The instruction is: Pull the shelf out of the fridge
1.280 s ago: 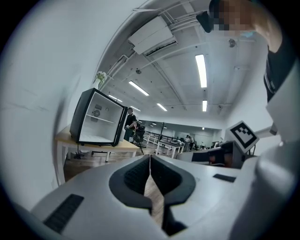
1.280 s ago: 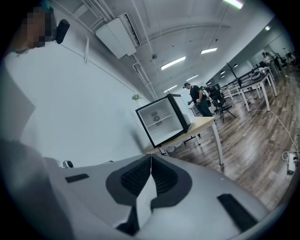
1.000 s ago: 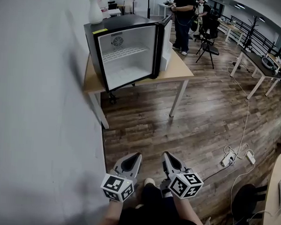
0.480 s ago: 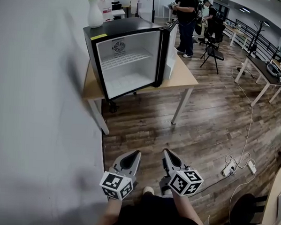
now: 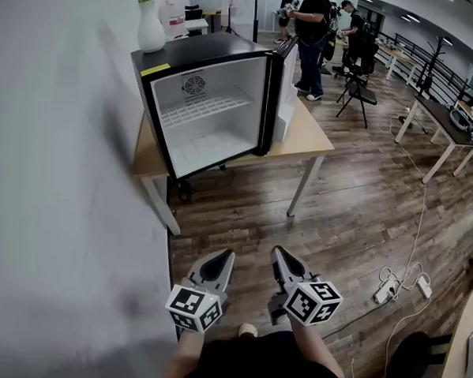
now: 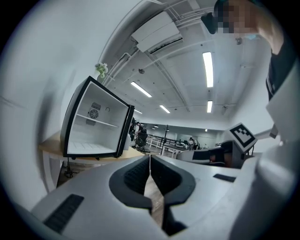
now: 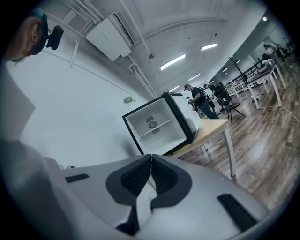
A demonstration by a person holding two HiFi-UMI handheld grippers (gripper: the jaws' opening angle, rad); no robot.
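Well, down near the person (image 5: pixel 251 359), the left claw (image 5: pixel 229 255) and the right claw (image 5: pixel 277 250) are both closed tight and hold nothing. Far ahead, the fridge (image 5: pixel 152 65) sits open on the desk (image 5: pixel 306 136) — its white shelf (image 5: pixel 203 107) is inside. First step: get close, then open a claw.

- Left tongs (image 5: pixel 228 255): grey tapered shell, black ribbed pads (image 6: pixel 133 176).
- Right tongs (image 5: pixel 277 250): same grey and black.
- Cubes (image 5: pixel 194 309): white, with black square markers.
- Clothes (image 5: pixel 251 365): dark.
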